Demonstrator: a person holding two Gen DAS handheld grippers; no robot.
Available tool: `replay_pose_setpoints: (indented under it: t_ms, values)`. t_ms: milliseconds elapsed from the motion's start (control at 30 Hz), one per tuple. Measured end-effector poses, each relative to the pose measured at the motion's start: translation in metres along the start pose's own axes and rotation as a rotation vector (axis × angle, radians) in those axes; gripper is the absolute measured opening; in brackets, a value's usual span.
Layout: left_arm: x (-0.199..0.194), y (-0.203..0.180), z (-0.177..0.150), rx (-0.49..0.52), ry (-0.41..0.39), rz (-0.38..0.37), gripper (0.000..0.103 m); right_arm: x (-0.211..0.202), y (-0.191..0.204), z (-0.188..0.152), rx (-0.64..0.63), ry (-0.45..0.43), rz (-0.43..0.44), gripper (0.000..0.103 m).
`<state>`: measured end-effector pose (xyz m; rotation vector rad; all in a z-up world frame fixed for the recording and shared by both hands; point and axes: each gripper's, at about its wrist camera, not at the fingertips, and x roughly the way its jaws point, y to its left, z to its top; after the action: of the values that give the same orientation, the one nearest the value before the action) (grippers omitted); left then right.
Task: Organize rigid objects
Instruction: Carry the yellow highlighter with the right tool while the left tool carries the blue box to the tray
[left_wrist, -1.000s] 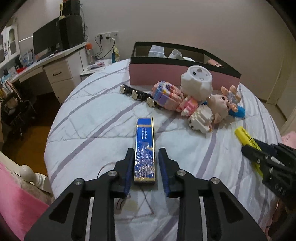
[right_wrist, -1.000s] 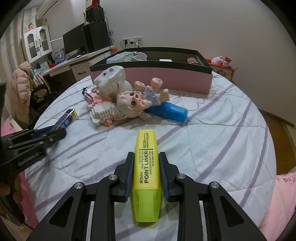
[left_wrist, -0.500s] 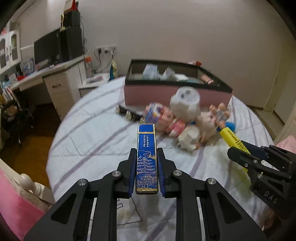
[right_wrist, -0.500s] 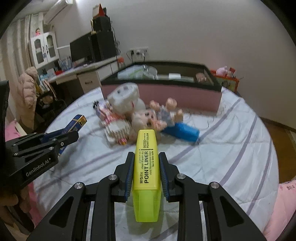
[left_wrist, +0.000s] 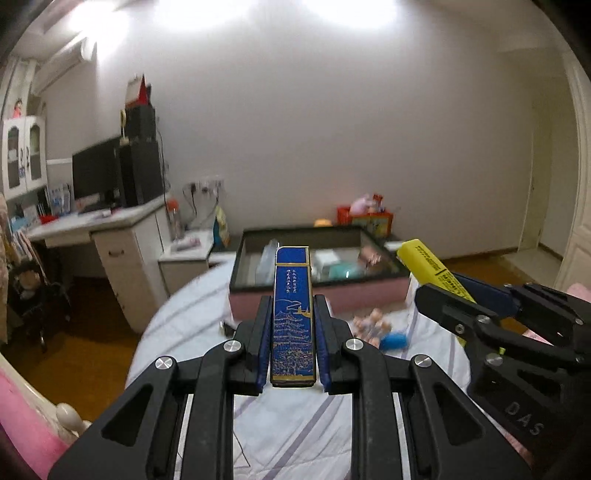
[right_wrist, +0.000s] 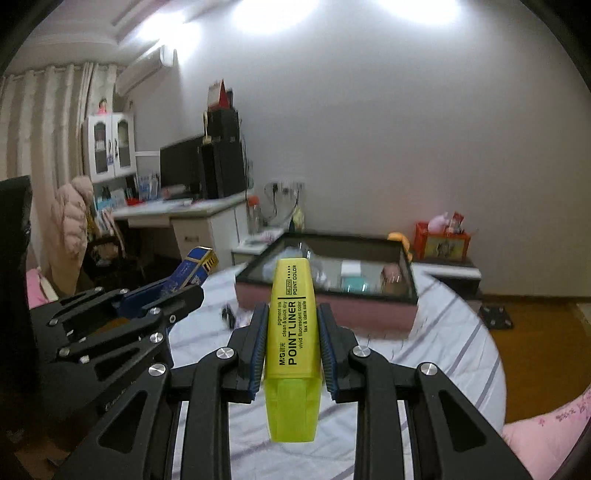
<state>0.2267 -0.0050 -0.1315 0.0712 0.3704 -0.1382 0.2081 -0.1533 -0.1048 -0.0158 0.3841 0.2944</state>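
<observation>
Left wrist view: left gripper (left_wrist: 292, 328) pinching blue box (left_wrist: 293, 317), holding it up above striped bed (left_wrist: 295, 435), pink tray (left_wrist: 317, 295) sitting behind.

Right wrist view: right gripper (right_wrist: 291, 336) squeezing yellow highlighter (right_wrist: 291, 347), pointing it toward tray (right_wrist: 332, 310); left gripper (right_wrist: 173, 295) showing beside.

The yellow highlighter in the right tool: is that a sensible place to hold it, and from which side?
Yes. The flat yellow plastic highlighter is clamped across its two long flat sides at mid-body, in the right tool, approached from the translucent cap end along its length. The parallel sides give the pads full contact, and the free end points towards the pink-walled storage box.
</observation>
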Motion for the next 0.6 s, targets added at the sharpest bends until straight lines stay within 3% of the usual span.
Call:
replay_pose_setpoints:
  t_ms: [200,600]
  values:
    - [-0.020,-0.008,0.018,0.006,-0.091,0.012,0.021,-0.016,0.006,0.020,-0.024,-0.080,-0.026,0.027]
    - [-0.021,-0.018,0.036,0.035,-0.144,0.016,0.021,-0.026,0.006,0.032,-0.031,-0.153,-0.068,0.027]
